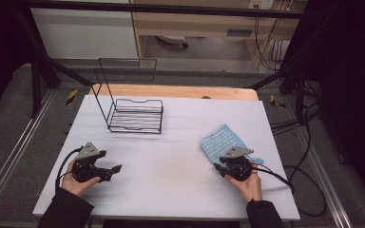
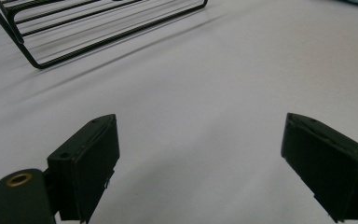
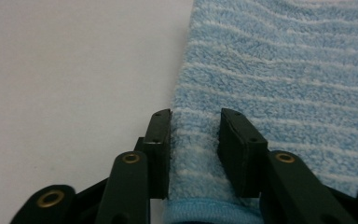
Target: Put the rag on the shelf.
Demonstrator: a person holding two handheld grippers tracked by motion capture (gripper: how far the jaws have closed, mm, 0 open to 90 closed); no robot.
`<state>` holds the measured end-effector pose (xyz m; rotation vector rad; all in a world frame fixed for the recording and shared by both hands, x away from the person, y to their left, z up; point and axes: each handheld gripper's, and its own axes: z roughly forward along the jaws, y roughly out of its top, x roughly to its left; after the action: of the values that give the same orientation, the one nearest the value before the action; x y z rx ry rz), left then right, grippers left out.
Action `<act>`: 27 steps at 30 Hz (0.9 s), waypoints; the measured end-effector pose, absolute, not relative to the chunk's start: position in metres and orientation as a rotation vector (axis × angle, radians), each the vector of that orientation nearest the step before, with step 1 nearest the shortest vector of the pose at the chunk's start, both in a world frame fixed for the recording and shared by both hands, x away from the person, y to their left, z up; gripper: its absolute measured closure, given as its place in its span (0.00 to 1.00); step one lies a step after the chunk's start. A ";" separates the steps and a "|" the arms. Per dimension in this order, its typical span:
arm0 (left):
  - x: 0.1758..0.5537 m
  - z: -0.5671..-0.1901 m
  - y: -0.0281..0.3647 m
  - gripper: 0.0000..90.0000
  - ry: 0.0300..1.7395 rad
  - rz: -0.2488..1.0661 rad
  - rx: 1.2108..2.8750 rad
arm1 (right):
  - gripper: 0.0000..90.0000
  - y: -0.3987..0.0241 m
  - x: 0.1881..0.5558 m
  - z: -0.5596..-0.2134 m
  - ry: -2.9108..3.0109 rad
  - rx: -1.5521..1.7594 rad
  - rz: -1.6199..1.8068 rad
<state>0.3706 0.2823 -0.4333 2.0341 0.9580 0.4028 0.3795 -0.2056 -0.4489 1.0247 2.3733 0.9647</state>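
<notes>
High view above the table (image 1: pixel 171 161); two close tong-mounted views along it.

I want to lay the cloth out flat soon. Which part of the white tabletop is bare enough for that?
The widest bare patch is the middle of the white tabletop, bordered by the black wire rack behind, the left claw and the right claw. The strip behind the blue striped terry cloth is bare too. It is crowded at the rack and around the cloth itself.
</notes>
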 end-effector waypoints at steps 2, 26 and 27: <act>0.371 -0.433 0.282 0.13 0.959 0.402 2.035 | 0.78 -0.206 0.379 -0.449 2.363 1.016 0.951; 0.370 -0.433 0.283 0.13 0.966 0.410 2.036 | 0.95 -0.200 0.368 -0.428 2.356 1.109 1.168; 0.370 -0.433 0.282 0.13 0.965 0.412 2.037 | 0.95 -0.198 0.367 -0.428 2.364 1.114 1.174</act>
<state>0.3703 0.2822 -0.4327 2.0365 0.9653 0.4117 0.3674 -0.1979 -0.4280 1.1135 2.3642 1.1742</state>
